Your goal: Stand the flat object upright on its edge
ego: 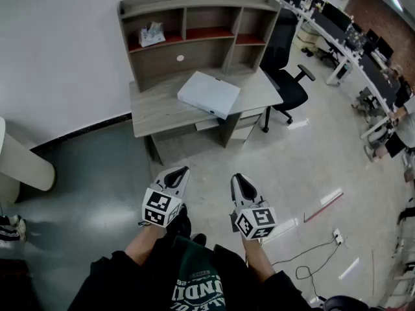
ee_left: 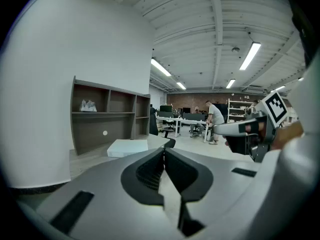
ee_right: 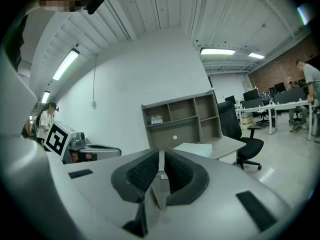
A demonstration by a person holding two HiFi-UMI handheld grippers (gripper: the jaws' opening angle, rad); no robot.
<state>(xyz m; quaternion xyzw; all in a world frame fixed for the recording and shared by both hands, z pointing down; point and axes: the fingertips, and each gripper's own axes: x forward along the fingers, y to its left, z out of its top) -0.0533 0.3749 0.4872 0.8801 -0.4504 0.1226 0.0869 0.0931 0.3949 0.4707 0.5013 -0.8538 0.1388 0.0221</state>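
Pale grey, the flat rectangular box [ego: 209, 94] lies on its broad face on the grey wooden desk [ego: 155, 112]. It sits at twelve o'clock from both grippers and well apart from them, with one corner near the desk's front edge. The left gripper [ego: 176, 173] and right gripper [ego: 241, 181] are both clenched on nothing. Levering the box up from that corner could slide it off the edge, and being thin, it may topple once upright. No brand shows on it. At six o'clock, the green sweatshirt [ego: 194, 284] partly reads "UNDI".
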